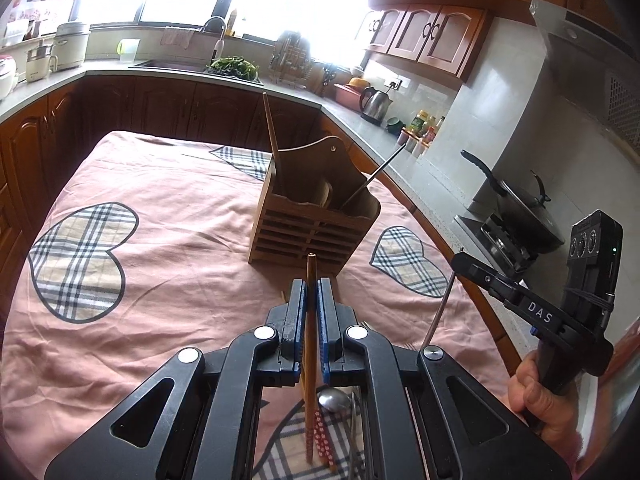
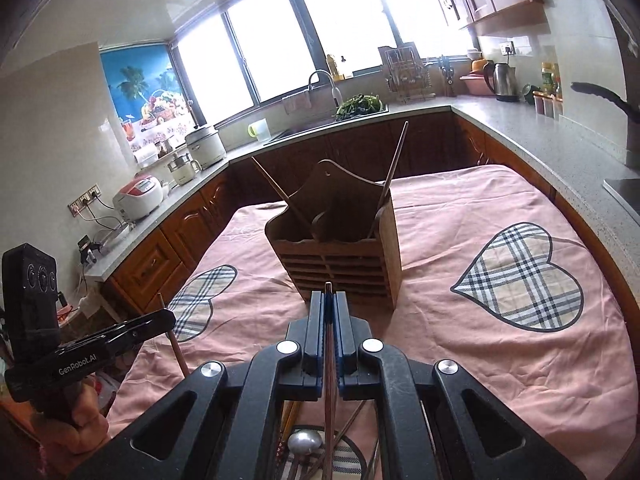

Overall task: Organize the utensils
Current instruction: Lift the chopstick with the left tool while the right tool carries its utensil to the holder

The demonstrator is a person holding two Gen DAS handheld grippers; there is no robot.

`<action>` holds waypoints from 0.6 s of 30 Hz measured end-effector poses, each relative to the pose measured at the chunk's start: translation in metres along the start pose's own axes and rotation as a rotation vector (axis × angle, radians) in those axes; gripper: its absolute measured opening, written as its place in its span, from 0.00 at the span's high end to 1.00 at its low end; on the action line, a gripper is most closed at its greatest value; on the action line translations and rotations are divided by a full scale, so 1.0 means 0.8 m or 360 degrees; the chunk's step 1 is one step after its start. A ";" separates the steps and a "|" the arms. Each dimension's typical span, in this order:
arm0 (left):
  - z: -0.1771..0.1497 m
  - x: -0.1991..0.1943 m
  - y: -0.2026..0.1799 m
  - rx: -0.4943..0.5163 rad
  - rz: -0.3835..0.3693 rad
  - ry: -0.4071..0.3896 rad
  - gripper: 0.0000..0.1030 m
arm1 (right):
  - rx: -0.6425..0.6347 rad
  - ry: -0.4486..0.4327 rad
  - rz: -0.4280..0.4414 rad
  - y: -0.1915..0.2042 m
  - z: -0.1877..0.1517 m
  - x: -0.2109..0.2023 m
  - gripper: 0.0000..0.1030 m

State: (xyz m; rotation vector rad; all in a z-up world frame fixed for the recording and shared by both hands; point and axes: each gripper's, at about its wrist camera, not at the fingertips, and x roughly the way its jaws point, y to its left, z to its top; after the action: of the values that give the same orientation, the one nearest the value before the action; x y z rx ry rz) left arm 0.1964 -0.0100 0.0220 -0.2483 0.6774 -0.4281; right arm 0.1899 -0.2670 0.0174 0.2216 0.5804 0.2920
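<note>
While both tools hang over the bench, the left hand-held gripper (image 1: pixel 311 292) is clamped on a brown wooden chopstick (image 1: pixel 310 344), and the right hand-held gripper (image 2: pixel 329 304) pinches a thin metal chopstick (image 2: pixel 329 380); both sticks are held nearly upright, I think for dropping in. Nearer than the wooden holder (image 1: pixel 316 216), a steel spoon (image 1: pixel 334 400) and more sticks lie on the wrinkled pink cloth (image 1: pixel 160 280). This slatted holder already keeps two leaning sticks.

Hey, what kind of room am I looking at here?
A home kitchen, most likely: a sink with a tap, an electric kettle on the counter, and a wok on the stove.
</note>
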 end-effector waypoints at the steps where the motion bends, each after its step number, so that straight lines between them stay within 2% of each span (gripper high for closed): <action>1: 0.000 -0.004 -0.001 0.0002 0.0001 -0.0013 0.95 | -0.0002 -0.0013 0.0000 0.001 0.000 -0.005 0.96; 4: 0.003 -0.015 -0.006 0.0009 0.0006 -0.0048 0.95 | -0.0037 -0.0066 -0.0048 0.006 0.003 -0.018 0.96; 18: 0.023 -0.040 -0.011 0.0003 0.0003 -0.0173 0.95 | 0.0001 -0.0258 -0.0040 0.002 0.023 -0.054 0.96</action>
State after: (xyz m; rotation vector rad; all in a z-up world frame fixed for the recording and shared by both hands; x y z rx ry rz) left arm 0.1833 -0.0011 0.0566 -0.2672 0.5707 -0.4106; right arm 0.1654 -0.2817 0.0546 0.2360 0.4226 0.2468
